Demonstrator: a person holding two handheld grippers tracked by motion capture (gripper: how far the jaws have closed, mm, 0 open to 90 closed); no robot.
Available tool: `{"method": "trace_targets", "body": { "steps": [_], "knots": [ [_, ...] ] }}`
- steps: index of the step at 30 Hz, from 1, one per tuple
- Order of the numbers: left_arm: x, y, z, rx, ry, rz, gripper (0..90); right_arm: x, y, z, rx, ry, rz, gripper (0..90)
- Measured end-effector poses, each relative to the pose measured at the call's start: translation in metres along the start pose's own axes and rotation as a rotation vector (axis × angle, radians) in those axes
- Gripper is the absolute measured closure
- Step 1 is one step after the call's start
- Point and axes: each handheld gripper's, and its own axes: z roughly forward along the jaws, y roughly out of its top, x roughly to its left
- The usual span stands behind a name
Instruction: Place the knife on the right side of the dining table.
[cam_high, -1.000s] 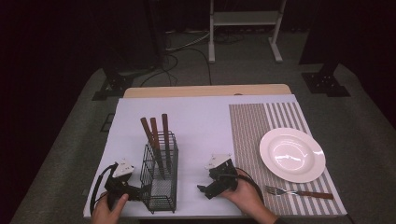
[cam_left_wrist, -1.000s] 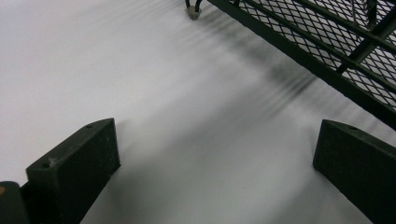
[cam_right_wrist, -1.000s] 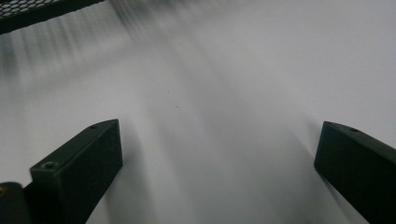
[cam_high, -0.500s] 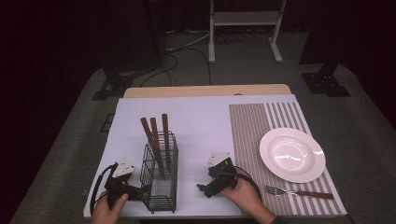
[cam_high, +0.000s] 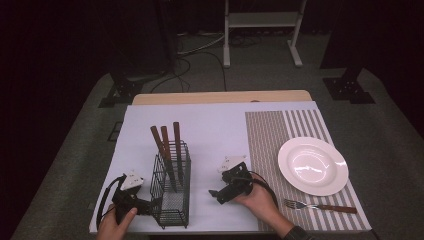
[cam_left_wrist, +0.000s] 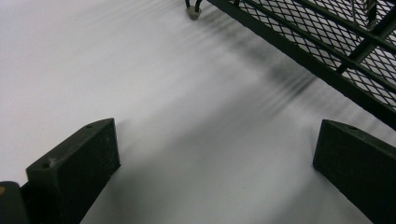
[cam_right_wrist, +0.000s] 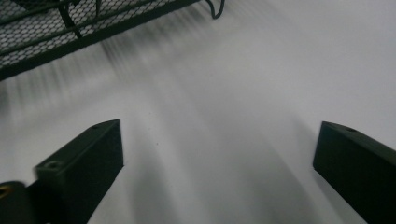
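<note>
Two grippers, left (cam_high: 150, 206) and right (cam_high: 215, 194), rest with fingers spread and empty on the bench (cam_high: 210, 131) flanking the wire caddy (cam_high: 171, 192) holding three wooden-handled utensils (cam_high: 167, 145); seemingly pre-grasp, next needing a reach upward to a handle.

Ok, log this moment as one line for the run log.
left gripper: open, beside wire caddy | right gripper: open, empty | caddy: three wooden-handled utensils | fork on placemat, near plate
</note>
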Motion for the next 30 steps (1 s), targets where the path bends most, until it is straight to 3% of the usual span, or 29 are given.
{"method": "trace_targets", "body": {
  "steps": [1,3,5,20,21,30],
  "knots": [
    [0.0,0.0,0.0,0.0,0.0,0.0,0.0,-0.001,0.002,-0.001,-0.004,-0.012,0.006,18.2],
    [0.0,0.0,0.0,0.0,0.0,0.0,0.0,-0.004,0.005,-0.001,0.002,-0.007,0.032,13.3],
    [0.0,0.0,0.0,-0.001,0.001,0.001,0.0,-0.006,0.008,-0.002,-0.003,0.016,0.041,13.8],
    [0.0,0.0,0.0,-0.002,0.002,0.0,0.0,-0.014,0.028,-0.013,-0.042,0.059,0.033,24.7],
    [0.0,0.0,0.0,-0.003,0.002,-0.001,0.0,-0.016,0.031,-0.015,-0.045,0.074,0.031,28.9],
    [0.0,0.0,0.0,-0.001,0.001,0.002,0.0,-0.02,0.045,-0.021,-0.07,0.089,0.033,28.7]
  ]
}}
